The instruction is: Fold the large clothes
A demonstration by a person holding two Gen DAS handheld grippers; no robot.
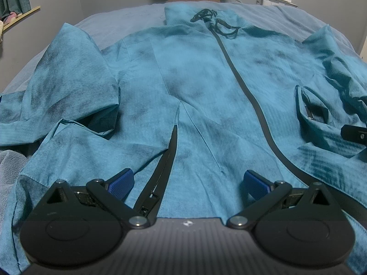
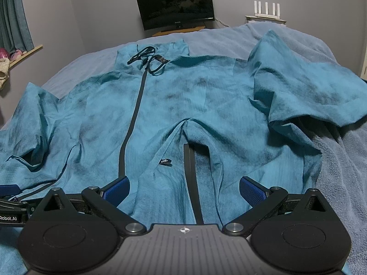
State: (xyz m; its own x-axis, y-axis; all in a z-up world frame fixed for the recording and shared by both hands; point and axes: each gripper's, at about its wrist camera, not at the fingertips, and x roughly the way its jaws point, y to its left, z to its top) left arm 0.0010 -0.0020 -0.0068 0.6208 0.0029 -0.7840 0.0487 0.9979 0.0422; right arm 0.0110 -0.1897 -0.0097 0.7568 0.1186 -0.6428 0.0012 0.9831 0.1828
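Note:
A large teal jacket (image 1: 197,84) with a black front zipper (image 1: 243,84) lies face up on the bed, collar and drawcord (image 1: 213,20) at the far end. It also shows in the right wrist view (image 2: 174,105). My left gripper (image 1: 187,183) is open, just above the hem by the left pocket zipper (image 1: 165,162). My right gripper (image 2: 183,190) is open over the hem, with the right pocket zipper (image 2: 191,174) between its fingers. The left sleeve (image 1: 68,73) and right sleeve (image 2: 309,87) are crumpled outward. The right gripper's finger (image 1: 353,133) shows at the left view's right edge.
The jacket rests on a grey-blue blanket (image 2: 339,165) covering the bed. A dark monitor (image 2: 176,6) stands on a wooden stand by the far wall, a white router (image 2: 267,9) to its right. A curtain (image 2: 13,18) and a window ledge (image 2: 25,53) are at left.

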